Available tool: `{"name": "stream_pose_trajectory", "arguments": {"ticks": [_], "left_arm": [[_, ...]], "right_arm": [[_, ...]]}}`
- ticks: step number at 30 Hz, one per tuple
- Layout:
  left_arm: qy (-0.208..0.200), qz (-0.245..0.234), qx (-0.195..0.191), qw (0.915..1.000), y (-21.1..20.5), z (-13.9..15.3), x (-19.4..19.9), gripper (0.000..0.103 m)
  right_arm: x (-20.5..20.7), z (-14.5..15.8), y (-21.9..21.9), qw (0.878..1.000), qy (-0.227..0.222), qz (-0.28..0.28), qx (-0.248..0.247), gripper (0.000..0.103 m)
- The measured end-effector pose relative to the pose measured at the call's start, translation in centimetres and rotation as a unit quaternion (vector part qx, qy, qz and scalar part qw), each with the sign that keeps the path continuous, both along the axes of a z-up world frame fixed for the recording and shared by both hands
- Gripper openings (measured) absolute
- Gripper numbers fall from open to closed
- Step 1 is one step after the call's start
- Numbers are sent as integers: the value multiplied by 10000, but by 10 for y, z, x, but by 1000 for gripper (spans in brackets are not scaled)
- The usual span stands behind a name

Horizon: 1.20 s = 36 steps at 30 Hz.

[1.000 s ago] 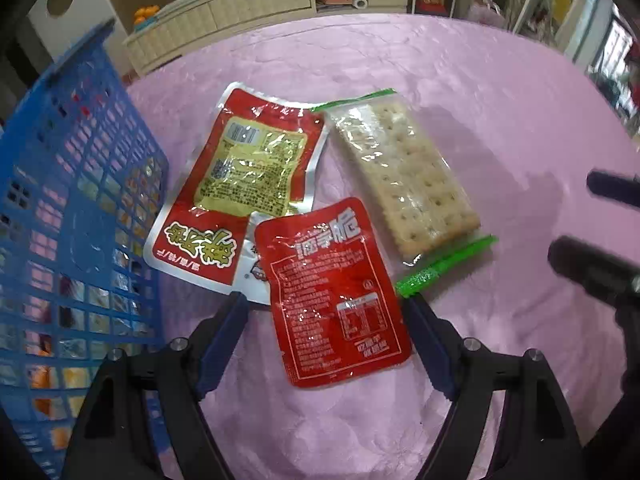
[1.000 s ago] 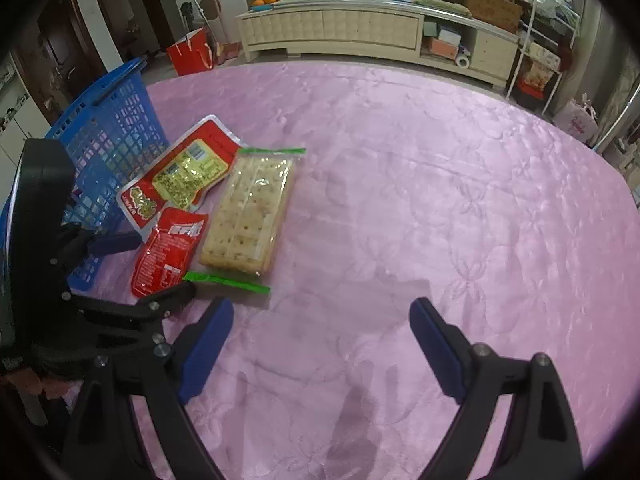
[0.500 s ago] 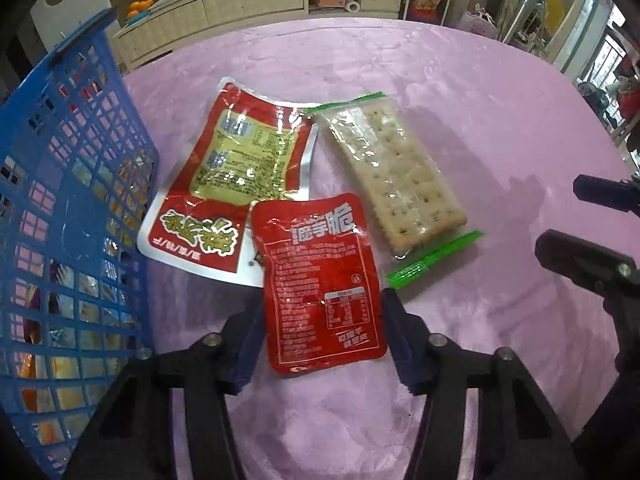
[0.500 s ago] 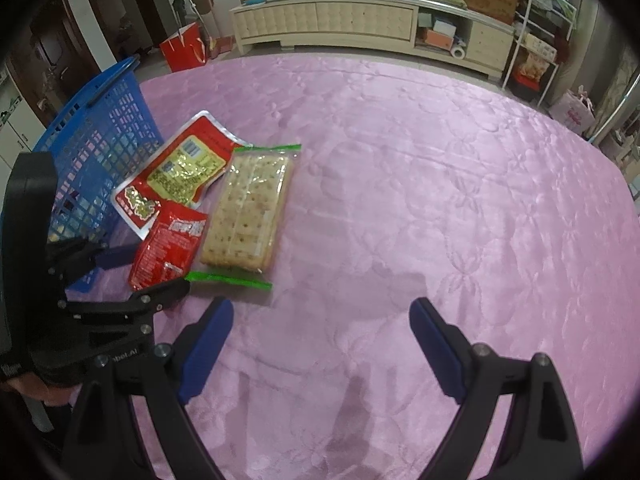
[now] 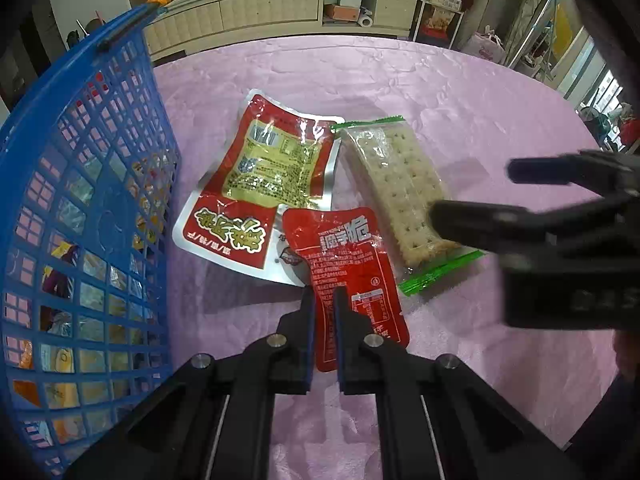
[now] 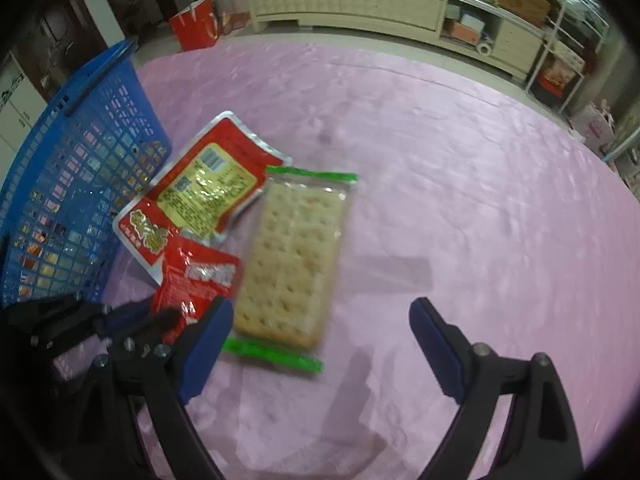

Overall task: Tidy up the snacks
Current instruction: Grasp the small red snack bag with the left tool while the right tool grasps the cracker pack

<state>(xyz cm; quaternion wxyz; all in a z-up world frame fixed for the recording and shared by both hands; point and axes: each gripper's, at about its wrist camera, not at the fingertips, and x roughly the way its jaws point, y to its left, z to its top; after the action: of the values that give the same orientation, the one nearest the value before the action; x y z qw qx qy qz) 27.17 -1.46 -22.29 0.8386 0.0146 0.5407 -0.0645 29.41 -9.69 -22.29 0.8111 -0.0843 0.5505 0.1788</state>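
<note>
Snacks are partly sorted: several already sit in the blue basket [image 5: 92, 216] at nine o'clock, and your left gripper [image 5: 323, 296] has just been closing its jaws, which now pinch the near edge of the small red packet [image 5: 348, 264] where a second ago they stood wide on either side of it. That packet still overlaps the big red pouch [image 5: 260, 184], with the cracker pack [image 5: 396, 192] at two o'clock on the pink counter [image 5: 400, 76]; I'd judge a lift toward the basket comes next; your right gripper [image 6: 320, 322] has slid in over the cracker pack, jaws wide apart and holding nothing.
</note>
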Motion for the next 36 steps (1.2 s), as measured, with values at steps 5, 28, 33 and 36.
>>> {"name": "stream_pose_trajectory", "arguments": {"ticks": [5, 28, 33, 36], "left_arm": [[-42, -30, -13, 10000, -2, -1, -3, 7], [-201, 45, -154, 9997, -9, 16, -34, 2], [-409, -7, -164, 9990, -15, 38, -56, 0], [-587, -64, -209, 9980, -19, 56, -72, 0]], "right_arm": [[15, -14, 14, 9998, 78, -72, -157, 92], [-35, 1, -6, 9997, -109, -203, -113, 61], [-57, 24, -9, 9994, -283, -192, 3, 61], [-70, 41, -10, 9988, -448, -187, 54, 61]]}}
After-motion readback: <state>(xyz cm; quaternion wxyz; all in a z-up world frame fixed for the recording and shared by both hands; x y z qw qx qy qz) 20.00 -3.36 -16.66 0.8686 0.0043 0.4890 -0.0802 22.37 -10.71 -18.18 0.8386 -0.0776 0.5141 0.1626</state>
